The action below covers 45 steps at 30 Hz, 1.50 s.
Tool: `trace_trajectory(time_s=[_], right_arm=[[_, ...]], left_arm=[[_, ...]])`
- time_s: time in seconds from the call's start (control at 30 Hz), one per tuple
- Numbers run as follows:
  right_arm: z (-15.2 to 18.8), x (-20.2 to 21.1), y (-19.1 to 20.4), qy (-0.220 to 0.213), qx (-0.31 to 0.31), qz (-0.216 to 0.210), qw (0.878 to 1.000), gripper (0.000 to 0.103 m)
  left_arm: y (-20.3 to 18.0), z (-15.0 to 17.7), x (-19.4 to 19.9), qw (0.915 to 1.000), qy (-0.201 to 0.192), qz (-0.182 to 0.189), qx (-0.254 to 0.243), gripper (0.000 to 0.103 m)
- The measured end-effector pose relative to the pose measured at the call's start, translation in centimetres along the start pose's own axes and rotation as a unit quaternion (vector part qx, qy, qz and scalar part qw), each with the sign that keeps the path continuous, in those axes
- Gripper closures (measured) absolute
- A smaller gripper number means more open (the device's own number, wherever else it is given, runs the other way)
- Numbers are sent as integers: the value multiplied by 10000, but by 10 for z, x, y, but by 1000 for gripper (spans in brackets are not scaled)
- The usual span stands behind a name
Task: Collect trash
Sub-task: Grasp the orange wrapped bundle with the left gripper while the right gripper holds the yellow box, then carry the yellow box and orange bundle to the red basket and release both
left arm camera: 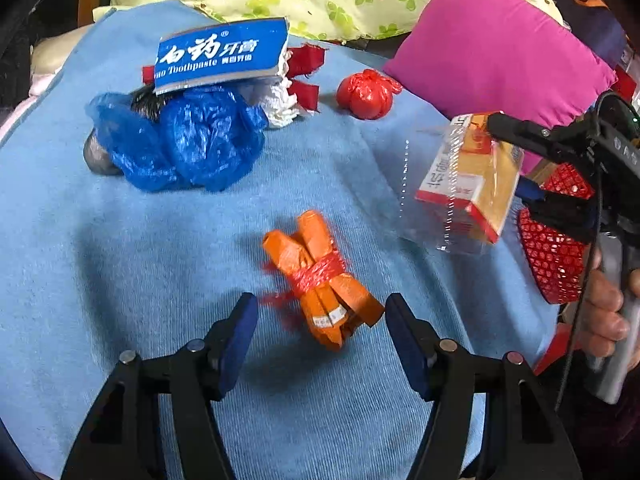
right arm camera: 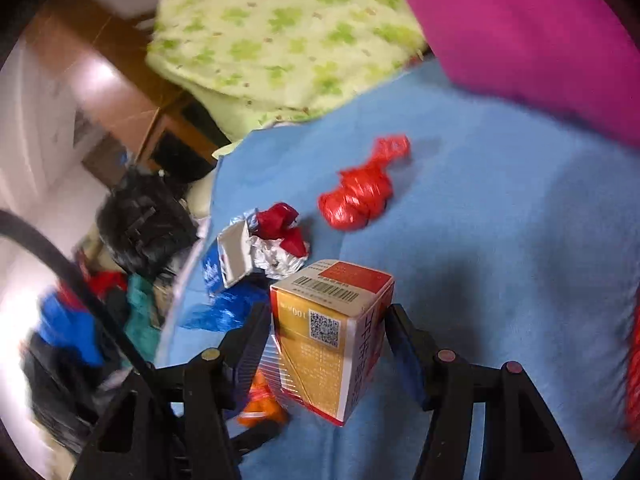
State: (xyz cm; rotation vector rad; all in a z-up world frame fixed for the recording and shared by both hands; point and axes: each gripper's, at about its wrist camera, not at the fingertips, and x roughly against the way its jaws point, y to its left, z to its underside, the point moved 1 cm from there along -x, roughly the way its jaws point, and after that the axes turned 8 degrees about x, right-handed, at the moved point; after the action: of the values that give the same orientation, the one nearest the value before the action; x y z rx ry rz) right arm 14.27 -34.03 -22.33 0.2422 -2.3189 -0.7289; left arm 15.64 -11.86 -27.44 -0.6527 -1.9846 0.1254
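A: Left claw (left arm camera: 320, 320) status?

B: Spread, nothing gripped. The orange wrapper bundle (left arm camera: 320, 284) is seen between its pads, lying on the blue blanket (left arm camera: 120, 260); no pad contact visible.

A: Handling?

B: Judged light and crushable, bound at the waist by red string. A pinch across the tied middle is advised; loose ends would likely slip.

A: Right claw (right arm camera: 326, 340)?

B: Pinching a yellow-and-red carton (right arm camera: 332, 332) in clear film, held above the blanket. Stiff box, slick film, so slip is a risk.

A: Surroundings?

B: Crumpled blue plastic bag (left arm camera: 184, 136) with a toothpaste box (left arm camera: 220, 56) on top, well apart. Red plastic ball (left arm camera: 364, 94) near the magenta pillow (left arm camera: 500, 60). Red mesh basket (left arm camera: 556, 240) at the right edge, partly hidden by the right claw.

A: Obstructions?

B: None seen around the bundle.
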Motion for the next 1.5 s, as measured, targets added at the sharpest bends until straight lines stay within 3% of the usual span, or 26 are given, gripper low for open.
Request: trace_trajectory(time_s=[0.07,0.2,0.27,0.37,0.5,0.63,0.8,0.83,0.87,1.03,1.13,1.23,1.3,1.37,1.5], right_arm=[[-3,0,-8,87,-286,-192,9994,32],[-6,-5,-15,147,-458,-153,9987,32],[-6,-12,-21,213,-714,-156,9971,32],[-8,-21,-23,248,-836,265,9958,32],[-8,-35,-33,374,-1280,491,9898,32],[-8,-46,-27,458,-1213,695,9891,32],[-11,-51,-21,486,-895,815,9915,42],[-13,-48,-18,442,-781,803,9927,73],[-15,-43,-15,385,-615,768,9944,77],[-24,-13,-2,36,-67,750,9972,77],[-23,-3,-4,-140,-67,707,9974,73],[-26,-2,0,-115,-149,514,9985,19],[-27,-5,7,-220,46,622,9978,21],[-25,-20,9,54,108,736,9972,36],[-15,-53,6,671,69,975,9929,41]], left_arm=[[1,-2,-4,10000,-20,22,45,70],[11,-3,2,9998,-131,9,122,92],[16,0,14,9996,-232,43,121,92],[17,-1,22,9991,-401,-107,-8,92],[18,-1,26,9990,-426,-145,-27,92],[16,0,37,9983,-527,-187,-186,92],[6,0,64,9959,-807,-211,-362,92],[4,-1,70,9950,-885,-235,-397,92],[3,-3,76,9944,-946,-245,-411,92],[-11,-14,104,9900,-1316,-168,-484,92],[-17,-19,107,9889,-1362,-265,-534,92],[-14,-15,102,9903,-1299,-246,-437,92],[-13,-12,99,9909,-1250,-262,-417,92],[-11,-9,100,9912,-1237,-236,-407,92],[-7,-8,108,9905,-1301,-211,-381,92]])
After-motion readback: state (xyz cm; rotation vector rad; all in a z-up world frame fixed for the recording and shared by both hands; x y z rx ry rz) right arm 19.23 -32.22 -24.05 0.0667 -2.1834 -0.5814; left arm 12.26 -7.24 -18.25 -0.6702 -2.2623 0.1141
